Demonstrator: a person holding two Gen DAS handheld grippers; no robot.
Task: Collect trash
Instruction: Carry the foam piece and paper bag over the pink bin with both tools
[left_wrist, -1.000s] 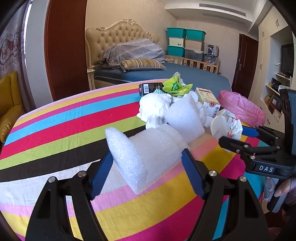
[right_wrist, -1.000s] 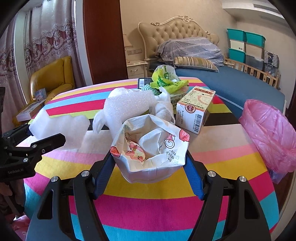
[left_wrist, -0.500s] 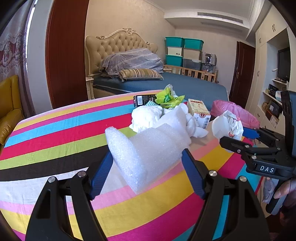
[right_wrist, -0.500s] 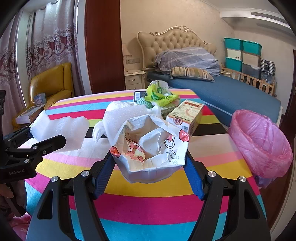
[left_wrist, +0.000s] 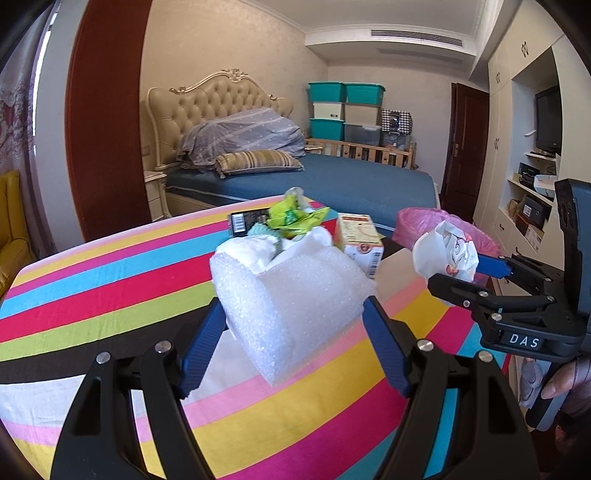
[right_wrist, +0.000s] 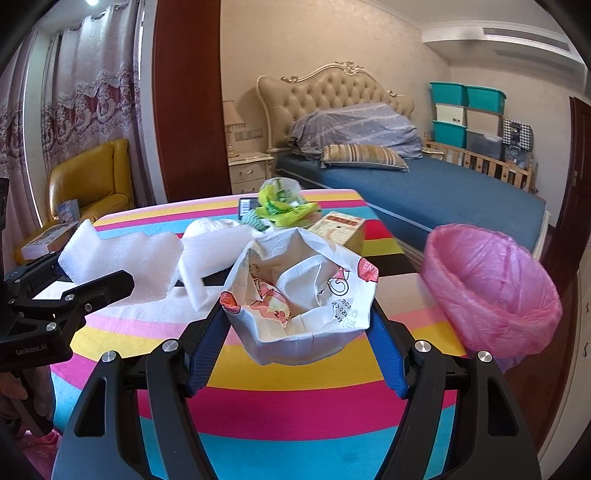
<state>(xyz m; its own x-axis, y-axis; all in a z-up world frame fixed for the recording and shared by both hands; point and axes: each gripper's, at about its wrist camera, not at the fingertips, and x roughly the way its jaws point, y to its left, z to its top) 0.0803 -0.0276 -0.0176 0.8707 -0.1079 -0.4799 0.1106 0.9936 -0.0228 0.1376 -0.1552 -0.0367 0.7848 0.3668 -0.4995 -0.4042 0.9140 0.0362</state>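
My left gripper is shut on a white foam block, held a little above the striped table. The same foam block shows at the left in the right wrist view. My right gripper is shut on a crumpled white paper bag with pink print, also lifted off the table. A pink-lined trash bin stands off the table's right edge, right of the bag. More trash lies farther back: another foam piece, a green wrapper, a carton and a black packet.
A bed with a tufted headboard stands behind the table. A yellow armchair is at the left, with a nightstand beside the bed. Shelves and a wardrobe line the right wall. A person's fingers hold the right gripper's handle.
Both grippers have risen and pulled back from the pile with their loads. The remaining trash now looks smaller and farther, and the pink bin has come more into view.
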